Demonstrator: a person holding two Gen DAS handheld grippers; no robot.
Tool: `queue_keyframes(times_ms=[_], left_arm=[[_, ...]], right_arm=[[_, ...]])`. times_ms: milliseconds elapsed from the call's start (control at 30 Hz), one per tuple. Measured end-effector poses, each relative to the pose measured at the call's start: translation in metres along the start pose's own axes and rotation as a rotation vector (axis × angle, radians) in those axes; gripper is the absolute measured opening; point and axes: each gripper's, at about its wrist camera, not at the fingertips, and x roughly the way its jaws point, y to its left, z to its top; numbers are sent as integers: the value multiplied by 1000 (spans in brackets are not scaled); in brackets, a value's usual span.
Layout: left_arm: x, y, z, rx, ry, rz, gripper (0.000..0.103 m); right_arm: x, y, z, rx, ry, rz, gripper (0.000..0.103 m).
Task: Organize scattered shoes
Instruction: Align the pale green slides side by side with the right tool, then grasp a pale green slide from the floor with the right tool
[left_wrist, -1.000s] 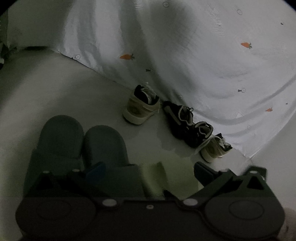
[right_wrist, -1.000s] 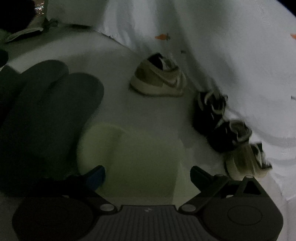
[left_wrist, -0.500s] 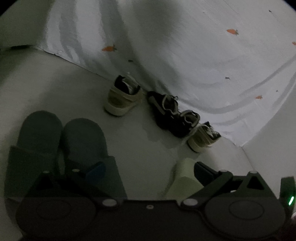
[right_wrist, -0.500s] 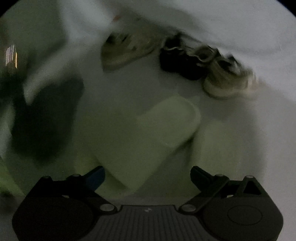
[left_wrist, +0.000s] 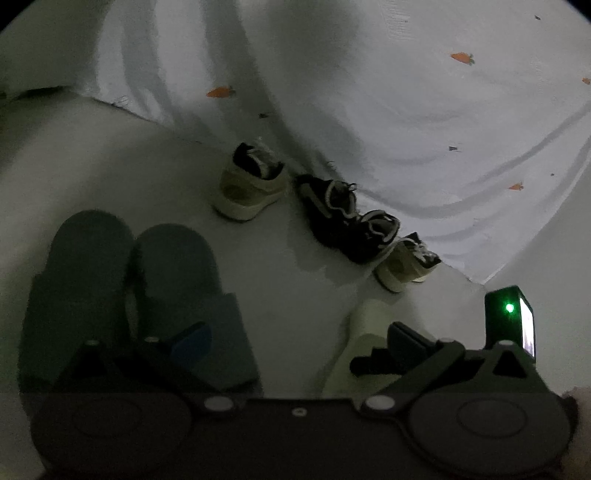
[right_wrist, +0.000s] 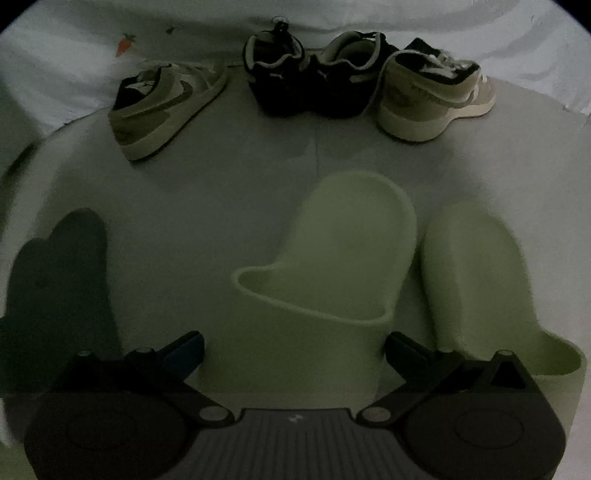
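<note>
Right gripper (right_wrist: 293, 345) hovers wide apart, empty, at lower centre over the pale green foam slipper (right_wrist: 332, 258). It looks light, squashy: pinch the strap edge. Left gripper (left_wrist: 295, 341) gapes empty too.

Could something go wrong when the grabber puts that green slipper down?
Maybe. The right gripper spans the green slipper at its heel end only, so the toe might droop or twist. Its partner, the second green slipper, lies right beside it, so a crooked landing could bump it out of line. The room is also dim, and the tan sneakers are still split by the black sneakers, so mixing up pairs is easy.
</note>
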Motion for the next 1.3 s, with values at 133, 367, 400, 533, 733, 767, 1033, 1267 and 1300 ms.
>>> queue_keyframes(times_ms=[133, 367, 400, 533, 733, 767, 1033, 1267, 1300], left_arm=[[-5, 9, 1, -24, -6, 2, 103], [-4, 13, 10, -21, -29, -25, 103], [-3, 13, 11, -20, -31, -29, 103], [3, 9, 13, -22, -32, -45, 103], [11, -14, 14, -3, -37, -79, 103], [12, -17, 13, 1, -37, -83, 103], [22, -61, 1, 43, -20, -119, 103], [34, -106, -13, 124, 30, -143, 103], [33, -112, -14, 142, 30, -143, 103]], right_arm=[[3, 0, 4, 11, 13, -4, 102], [-38, -11, -5, -97, -111, 82, 97], [-43, -11, -4, -112, -125, 84, 97], [-69, -20, 4, -122, -185, 125, 95], [-107, -62, 18, -57, -262, 156, 93], [-114, -69, 20, -51, -279, 153, 92], [-168, -173, 21, 22, -468, 140, 37], [-120, -250, -8, 44, -366, 103, 45], [-117, -253, -11, 51, -356, 114, 48]])
